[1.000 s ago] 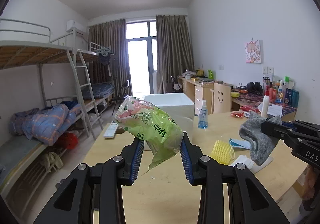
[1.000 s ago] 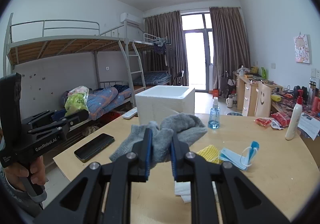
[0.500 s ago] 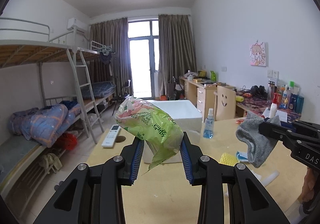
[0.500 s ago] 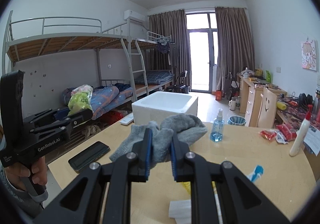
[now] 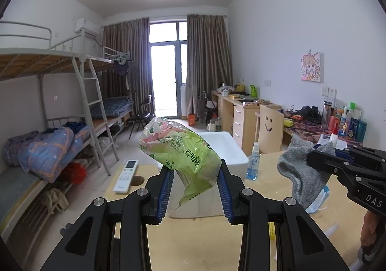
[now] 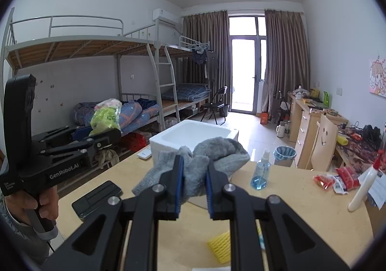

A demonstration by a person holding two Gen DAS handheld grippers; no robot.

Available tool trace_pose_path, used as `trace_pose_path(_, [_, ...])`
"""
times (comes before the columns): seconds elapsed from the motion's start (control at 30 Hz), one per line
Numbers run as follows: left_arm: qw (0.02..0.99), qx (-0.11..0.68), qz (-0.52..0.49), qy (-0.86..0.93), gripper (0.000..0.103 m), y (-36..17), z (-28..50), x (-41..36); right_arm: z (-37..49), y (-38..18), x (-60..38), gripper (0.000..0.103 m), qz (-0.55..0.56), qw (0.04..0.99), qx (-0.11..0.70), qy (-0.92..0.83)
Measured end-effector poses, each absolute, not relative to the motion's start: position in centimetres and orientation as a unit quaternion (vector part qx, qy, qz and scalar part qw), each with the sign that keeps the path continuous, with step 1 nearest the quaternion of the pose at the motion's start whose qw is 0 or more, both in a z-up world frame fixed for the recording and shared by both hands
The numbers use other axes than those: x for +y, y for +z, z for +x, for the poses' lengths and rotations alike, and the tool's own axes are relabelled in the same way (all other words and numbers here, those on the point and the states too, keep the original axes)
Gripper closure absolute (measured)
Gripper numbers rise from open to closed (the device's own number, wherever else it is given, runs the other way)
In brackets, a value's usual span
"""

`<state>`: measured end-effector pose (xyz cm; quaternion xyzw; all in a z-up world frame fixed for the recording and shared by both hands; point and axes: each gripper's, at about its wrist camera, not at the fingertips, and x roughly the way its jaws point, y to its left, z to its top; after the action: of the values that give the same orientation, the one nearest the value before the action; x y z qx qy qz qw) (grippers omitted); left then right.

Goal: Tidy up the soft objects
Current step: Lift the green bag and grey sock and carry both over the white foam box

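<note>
Above the near part of the wooden table [image 6: 301,201], the left gripper [image 5: 195,188] pinches a green plastic bag [image 5: 183,152] and the right gripper [image 6: 194,181] pinches a grey sock [image 6: 212,152], both held up before the white foam box [image 6: 193,132] at the table's far edge.

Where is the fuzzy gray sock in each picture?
Left wrist view: the gray sock hangs at the right side, held up by the right gripper above the table.
Right wrist view: the same sock is in the middle, pinched between the jaws.
Shared landmark: the white foam box, just behind the sock.
</note>
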<state>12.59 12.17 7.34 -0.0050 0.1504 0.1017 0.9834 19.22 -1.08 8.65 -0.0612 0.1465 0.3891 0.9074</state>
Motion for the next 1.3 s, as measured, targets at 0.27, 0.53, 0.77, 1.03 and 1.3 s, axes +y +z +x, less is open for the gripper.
trace_pose_path(0.27, [0.983,0.155,-0.003,0.098,0.065,7.5,15.3,13.6,21.8,9.6,0.7,0.083,-0.071,0.907,0.145,0.389])
trace_pose_path(0.53, [0.982,0.163,0.001,0.090,0.065,8.0,18.6,14.7,24.4,10.1,3.0,0.083,-0.073,0.905,0.147,0.393])
trace_pose_path(0.77, [0.983,0.160,0.003,0.090,0.065,8.8,21.6,16.0,26.4,10.0,4.8,0.083,-0.076,0.907,0.143,0.388])
trace_pose_path(1.03, [0.982,0.168,0.007,0.089,0.065,8.6,24.7,17.0,29.0,9.9,6.5,0.083,-0.074,0.905,0.153,0.389])
trace_pose_path(1.3, [0.977,0.187,0.006,0.099,0.065,7.7,27.1,18.0,30.5,9.4,7.3,0.083,-0.067,0.905,0.165,0.387])
